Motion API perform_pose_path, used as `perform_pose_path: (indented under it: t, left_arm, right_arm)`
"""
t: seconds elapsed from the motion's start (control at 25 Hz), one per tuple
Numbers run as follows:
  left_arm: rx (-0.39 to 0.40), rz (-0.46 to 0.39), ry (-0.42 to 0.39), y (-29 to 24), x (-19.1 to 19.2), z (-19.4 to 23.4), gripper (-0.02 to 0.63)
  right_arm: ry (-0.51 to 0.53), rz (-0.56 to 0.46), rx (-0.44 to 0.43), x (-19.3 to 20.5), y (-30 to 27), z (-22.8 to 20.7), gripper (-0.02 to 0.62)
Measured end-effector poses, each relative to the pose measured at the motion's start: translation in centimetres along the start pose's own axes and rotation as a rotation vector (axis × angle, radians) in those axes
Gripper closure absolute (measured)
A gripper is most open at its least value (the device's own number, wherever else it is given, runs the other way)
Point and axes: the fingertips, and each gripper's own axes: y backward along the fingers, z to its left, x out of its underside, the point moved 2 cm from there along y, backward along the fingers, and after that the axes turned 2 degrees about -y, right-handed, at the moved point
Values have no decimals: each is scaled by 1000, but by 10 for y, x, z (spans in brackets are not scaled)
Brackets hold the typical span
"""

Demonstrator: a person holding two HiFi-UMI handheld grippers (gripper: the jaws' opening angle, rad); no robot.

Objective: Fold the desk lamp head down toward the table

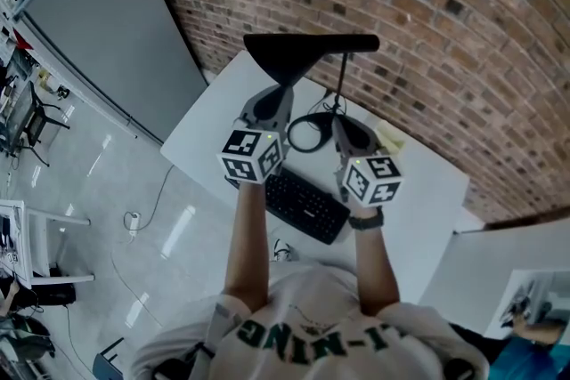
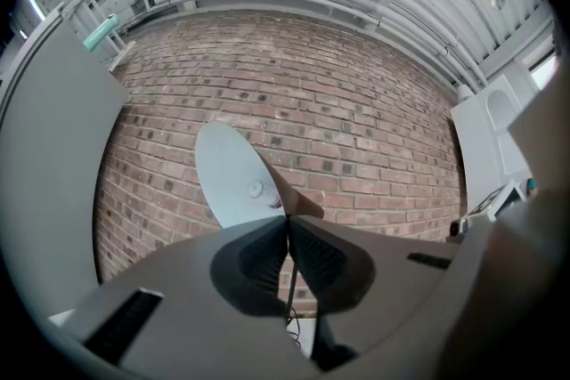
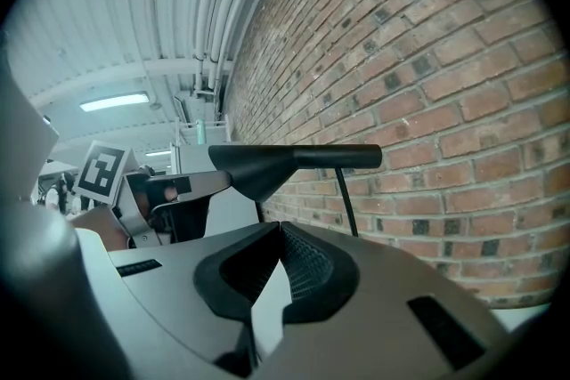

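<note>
1. Left hand-held gripper (image 2: 288, 222): jaws together, with the tips right against the lower edge of the lamp head (image 2: 233, 178). No view shows clearly whether they pinch that thin edge or only touch it.
2. Right hand-held gripper (image 3: 280, 231): jaws together at the tips, with nothing between them. It is held below the lamp head, apart from it, and faces the lamp stem (image 3: 347, 200).
3. Lamp head: black, a wide shade tapering into a bar. It lies level at the top of the stem, well above the bench (image 1: 223, 111), and is not yet folded down.
4. Lamp stem: thin, dark and upright, standing near the brick wall (image 1: 427, 31).
5. Bench: white. It carries a keyboard (image 1: 307, 207) on the person's side and a looped cable (image 1: 307, 133) between the two grippers.
6. Handling note, as a judgement:
   - The step in hand looks like getting purchase on the head.
   - It should fold best if it is pressed or drawn down at its wide free end, far from the joint, in one slow, even sweep.
   - The spare gripper would do well to brace the stem so the light lamp neither tips nor skids.
   - Closed jaws push well from above but may slip off a sloped shade, so keep contact square.
   - Keep an eye on the cable and keyboard, which lie close to the head's path down.
</note>
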Motion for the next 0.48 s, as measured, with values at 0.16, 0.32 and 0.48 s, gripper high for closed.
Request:
perform_pose_path:
  t: [0.16, 0.32, 0.48]
  left_arm:
    - [2, -11, 7, 0, 1, 0, 601]
    - [4, -21, 12, 0, 2, 0, 601]
    - [6, -30, 10, -1, 2, 0, 601]
  right_arm:
    - [7, 6, 5, 5, 2, 1, 595]
    - [20, 13, -2, 10, 3, 3, 596]
    - [27, 22, -13, 13, 1, 7, 595]
